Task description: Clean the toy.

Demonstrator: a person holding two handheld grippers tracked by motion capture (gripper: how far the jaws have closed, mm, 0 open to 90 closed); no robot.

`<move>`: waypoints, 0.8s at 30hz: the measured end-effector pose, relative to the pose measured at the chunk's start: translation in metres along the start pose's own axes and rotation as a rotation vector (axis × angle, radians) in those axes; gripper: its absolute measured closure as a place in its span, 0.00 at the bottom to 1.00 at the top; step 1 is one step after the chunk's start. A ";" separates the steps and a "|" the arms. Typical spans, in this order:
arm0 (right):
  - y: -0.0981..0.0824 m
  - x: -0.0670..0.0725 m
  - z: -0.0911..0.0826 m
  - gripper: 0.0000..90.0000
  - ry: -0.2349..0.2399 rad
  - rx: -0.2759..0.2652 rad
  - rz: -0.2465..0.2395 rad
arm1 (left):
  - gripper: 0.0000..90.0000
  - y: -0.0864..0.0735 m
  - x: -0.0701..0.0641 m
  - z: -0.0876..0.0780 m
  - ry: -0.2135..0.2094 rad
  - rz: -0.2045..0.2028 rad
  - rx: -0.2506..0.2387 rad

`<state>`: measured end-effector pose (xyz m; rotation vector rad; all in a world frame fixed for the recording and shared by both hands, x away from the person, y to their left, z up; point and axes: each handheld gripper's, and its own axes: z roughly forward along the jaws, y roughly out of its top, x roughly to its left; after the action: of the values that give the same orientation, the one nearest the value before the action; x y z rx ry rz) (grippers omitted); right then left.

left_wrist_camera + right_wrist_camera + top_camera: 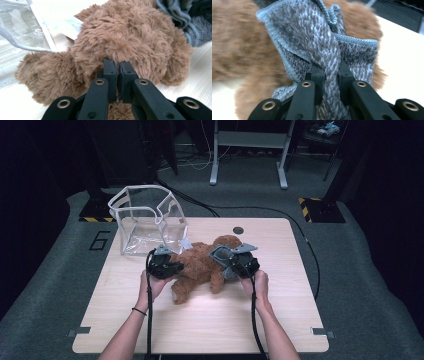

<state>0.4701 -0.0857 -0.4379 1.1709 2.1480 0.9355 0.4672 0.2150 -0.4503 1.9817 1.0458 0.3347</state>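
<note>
teddy bear (200, 265) mid-table (edges well apart)

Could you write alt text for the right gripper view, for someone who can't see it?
Two black jaws pinch a fold of grey knit cloth. Behind it lies a blurred brown plush toy on a pale table.

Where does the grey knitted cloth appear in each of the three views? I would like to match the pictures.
High view: grey knitted cloth right of centre, under the right gripper, against the brown plush toy.
Left gripper view: top right corner, behind the toy.
Right gripper view: centre, pinched between the jaws.
Shared landmark: the brown plush toy.
</note>
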 end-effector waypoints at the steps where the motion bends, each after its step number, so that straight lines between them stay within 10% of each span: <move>1: -0.001 -0.006 -0.001 0.89 -0.010 0.000 0.011 | 0.96 0.000 0.001 0.000 -0.001 0.003 0.004; 12: -0.017 -0.045 0.001 0.89 -0.067 0.024 0.114 | 0.96 0.000 0.003 0.001 -0.006 -0.008 0.004; 24: -0.003 0.062 -0.012 0.88 0.204 -0.041 -0.103 | 0.96 0.001 0.002 0.001 -0.003 -0.008 0.006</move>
<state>0.4295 -0.0376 -0.4399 0.9708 2.3125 1.0875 0.4698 0.2161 -0.4500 1.9827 1.0532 0.3245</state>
